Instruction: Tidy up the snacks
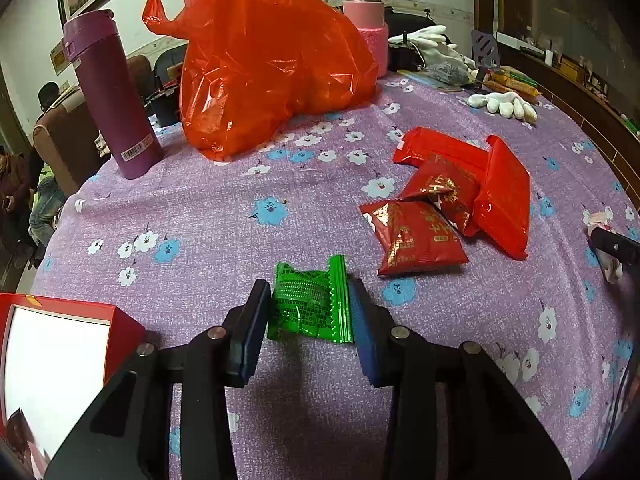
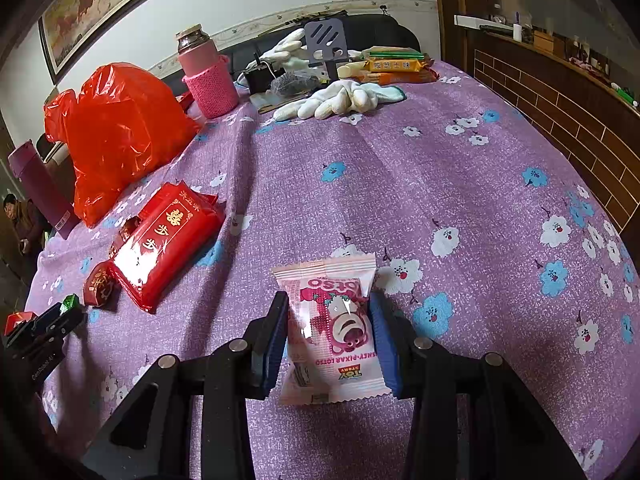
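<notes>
The left tongs are closed on a green snack, just above the worktop near its front edge. The right tongs grip a pink snack on both sides. Red packets lie in a pile, partly covering each other. A red box is cut off at the left frame edge. The contents of the red bag are hidden.

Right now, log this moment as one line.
left tongs: shut on green snack packet | right tongs: shut on pink snack packet | red packets: on tablecloth
</notes>
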